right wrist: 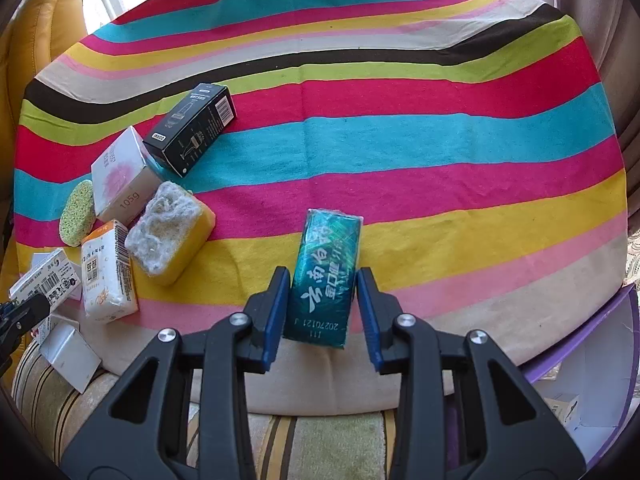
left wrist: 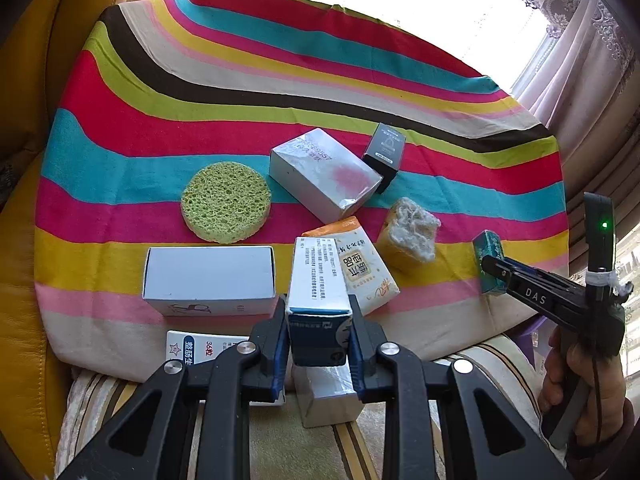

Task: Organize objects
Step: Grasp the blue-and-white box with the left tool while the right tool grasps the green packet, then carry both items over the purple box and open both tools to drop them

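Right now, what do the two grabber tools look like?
Both are black plastic. The left gripper and the right gripper have angular arms with triangle-shaped holes, round silver bolts, and blue ridged pads inside their jaws. Seen from the left wrist camera, the right gripper has white letters "DAS", a small green light, and white tape wrapped around an upright black stick.

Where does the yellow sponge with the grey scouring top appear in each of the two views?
Left wrist view: yellow sponge, right of centre, just right of the orange-and-white packet.
Right wrist view: yellow sponge, left of centre, again right of that packet.
Shared landmark: the black box, farther back.
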The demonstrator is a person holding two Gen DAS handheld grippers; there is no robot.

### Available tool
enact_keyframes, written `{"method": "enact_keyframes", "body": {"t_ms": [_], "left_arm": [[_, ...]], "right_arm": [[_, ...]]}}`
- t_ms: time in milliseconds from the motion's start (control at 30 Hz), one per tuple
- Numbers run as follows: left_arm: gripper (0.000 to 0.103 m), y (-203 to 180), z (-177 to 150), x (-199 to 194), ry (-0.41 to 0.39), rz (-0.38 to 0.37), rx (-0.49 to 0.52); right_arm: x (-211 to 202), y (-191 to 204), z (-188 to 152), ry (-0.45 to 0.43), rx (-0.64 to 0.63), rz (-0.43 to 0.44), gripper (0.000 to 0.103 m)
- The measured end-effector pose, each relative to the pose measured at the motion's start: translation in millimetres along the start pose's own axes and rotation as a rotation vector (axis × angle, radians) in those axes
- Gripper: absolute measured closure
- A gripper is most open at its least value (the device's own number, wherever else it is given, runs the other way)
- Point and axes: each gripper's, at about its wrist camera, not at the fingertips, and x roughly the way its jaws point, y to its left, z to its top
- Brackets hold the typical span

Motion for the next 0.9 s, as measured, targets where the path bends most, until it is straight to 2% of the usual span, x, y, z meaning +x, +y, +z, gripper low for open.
{"method": "enact_keyframes", "body": {"t_ms": [400,900], "left_arm": [[0.077,-18.9,-7.7,-21.6,-0.051,-0.024,0.037],[0.077,-78.1,-26.5,-40.0,-0.062,-0.106,0.130]], "right_arm": [[-39.8,4.0,-18.4,-0.071,-0.036,0.029,0.064],[-93.1,-5.8,-49.2,-0.132,-0.035,0.055,0.064]]}}
